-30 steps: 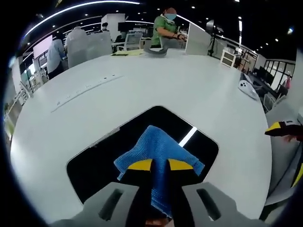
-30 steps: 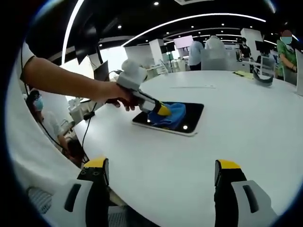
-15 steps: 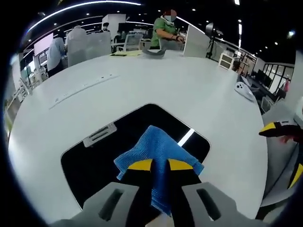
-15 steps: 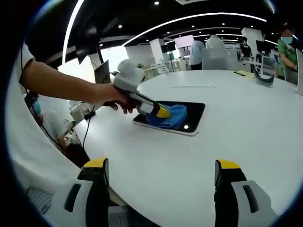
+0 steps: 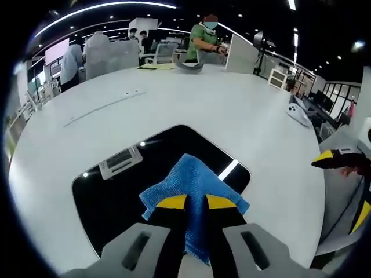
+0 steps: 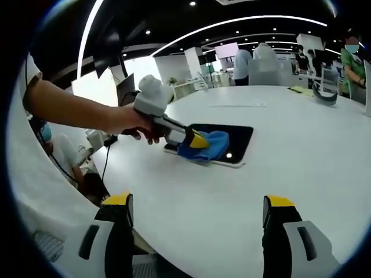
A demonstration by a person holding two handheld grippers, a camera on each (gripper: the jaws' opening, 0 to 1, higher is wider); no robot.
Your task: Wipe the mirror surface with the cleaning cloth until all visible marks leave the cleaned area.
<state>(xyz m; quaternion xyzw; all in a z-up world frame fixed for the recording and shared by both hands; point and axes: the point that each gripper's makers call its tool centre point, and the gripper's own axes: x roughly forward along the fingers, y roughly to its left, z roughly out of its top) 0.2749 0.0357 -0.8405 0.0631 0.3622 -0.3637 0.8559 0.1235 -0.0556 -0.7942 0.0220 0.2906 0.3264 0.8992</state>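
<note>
Fingers of the left gripper (image 5: 196, 202), yellow-tipped, were clamped together on a crumpled blue woven cleaning cloth (image 5: 194, 188), pinching it at its near edge so the loose bulk spread forward as a wiping pad. That cloth lay pressed on the dark rectangular mirror (image 5: 116, 194), which rested flat on the round white table (image 5: 232, 116); reflected ceiling lights showed on the glass. Seen from the right gripper view, the cloth (image 6: 204, 146) covered the mirror's (image 6: 236, 136) near corner, overhanging the edge slightly. Jaws of the right gripper (image 6: 197, 217) stood wide apart and empty above bare table (image 6: 301, 156), well apart from the mirror, judged to be held clear of the wiping. No marks could be made out; wiping was judged under way
</note>
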